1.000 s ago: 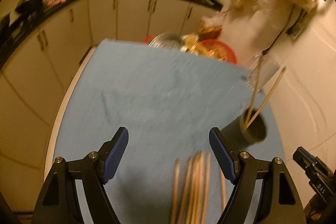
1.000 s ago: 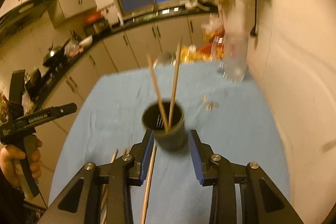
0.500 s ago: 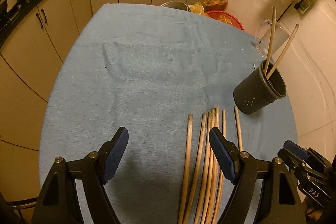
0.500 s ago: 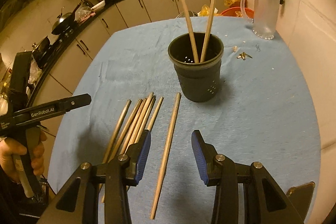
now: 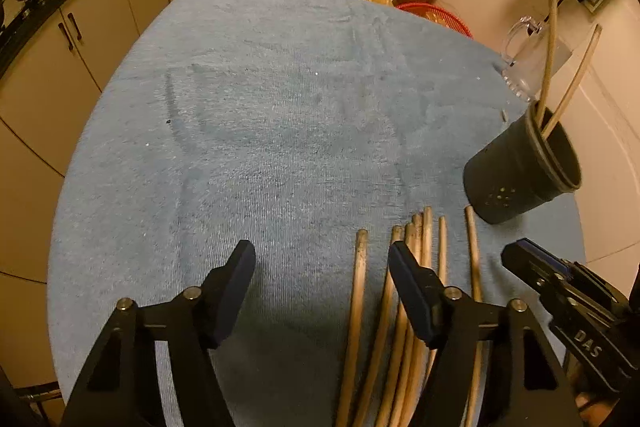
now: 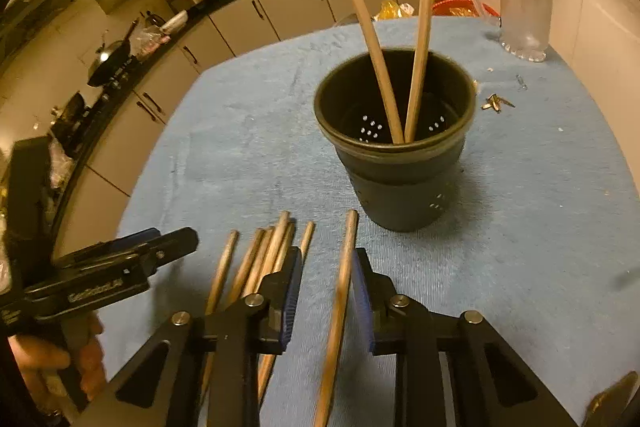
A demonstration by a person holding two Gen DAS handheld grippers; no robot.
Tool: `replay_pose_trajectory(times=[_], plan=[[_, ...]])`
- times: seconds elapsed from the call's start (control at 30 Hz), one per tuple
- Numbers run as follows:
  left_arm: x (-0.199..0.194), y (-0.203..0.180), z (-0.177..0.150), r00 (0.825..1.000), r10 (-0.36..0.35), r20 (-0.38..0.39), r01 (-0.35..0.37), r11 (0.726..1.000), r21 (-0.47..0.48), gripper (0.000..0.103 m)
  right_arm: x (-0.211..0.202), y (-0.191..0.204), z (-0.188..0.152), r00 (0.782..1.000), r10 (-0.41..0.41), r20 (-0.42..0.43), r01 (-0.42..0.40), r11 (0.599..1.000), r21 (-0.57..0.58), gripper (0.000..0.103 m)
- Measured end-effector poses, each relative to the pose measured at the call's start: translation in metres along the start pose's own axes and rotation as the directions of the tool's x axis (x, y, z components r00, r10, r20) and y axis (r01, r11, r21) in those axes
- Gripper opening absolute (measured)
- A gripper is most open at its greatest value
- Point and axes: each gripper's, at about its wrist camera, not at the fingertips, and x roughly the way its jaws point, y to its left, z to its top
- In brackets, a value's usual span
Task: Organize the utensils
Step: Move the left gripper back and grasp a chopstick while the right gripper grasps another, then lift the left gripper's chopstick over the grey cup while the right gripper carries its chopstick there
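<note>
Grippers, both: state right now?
Left gripper: open, holding nothing, above the blue cloth.
Right gripper: open, jaws straddling the lone chopstick near the black holder, not yet clamped.

I can't see the near ends of the loose chopsticks; the frame's bottom edge cuts them off. My left gripper's right finger covers part of the bundle. 2 chopsticks in the holder run past the top edge.

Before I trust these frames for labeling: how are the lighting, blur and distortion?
Left wrist view: dim amber light, strong fisheye bending, dark holder smeared at the edge. Right wrist view: same warm cast, holder rim slightly soft, left tool blurred.
</note>
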Motion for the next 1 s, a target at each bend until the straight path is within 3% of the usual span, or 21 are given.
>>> replay_pose_trajectory(times=[0.07, 0.43, 0.6, 0.67, 0.73, 0.87, 1.0], plan=[[0.005, 0.0, 0.002, 1.0, -0.001, -0.011, 0.001, 1.0, -0.001, 0.062, 0.013, 0.0, 0.0, 1.0, -0.016, -0.019, 0.016, 1.0, 0.004, 0.025], [0.028, -0.013, 0.004, 0.998, -0.01, -0.063, 0.013, 0.999, 0.039, 0.06, 0.04, 0.004, -0.004, 0.995, -0.085, -0.06, 0.082, 0.996, -0.041, 0.024], [0.039, -0.025, 0.003, 0.994, 0.072, -0.086, -0.062, 0.992, 0.107, 0.047, 0.047, 0.01, -0.005, 0.991, -0.12, -0.05, 0.115, 0.99, -0.086, 0.018], [0.041, -0.032, 0.004, 0.988, 0.125, -0.085, -0.112, 0.983, 0.148, 0.026, 0.049, 0.014, -0.007, 0.989, -0.142, -0.039, 0.136, 0.983, -0.122, 0.015], [0.042, -0.033, 0.006, 0.991, 0.092, -0.1, -0.078, 0.987, 0.141, 0.007, 0.049, 0.017, -0.007, 0.988, -0.153, -0.036, 0.147, 0.979, -0.14, 0.011], [0.038, -0.021, 0.007, 0.993, 0.041, -0.108, -0.031, 0.995, 0.098, 0.006, 0.046, 0.013, -0.002, 0.992, -0.114, -0.062, 0.109, 0.991, -0.084, 0.009], [0.018, -0.014, 0.009, 0.998, -0.016, -0.066, 0.021, 0.998, 0.067, 0.006, 0.028, 0.007, 0.001, 0.997, -0.064, -0.039, 0.061, 0.997, -0.056, 0.009]])
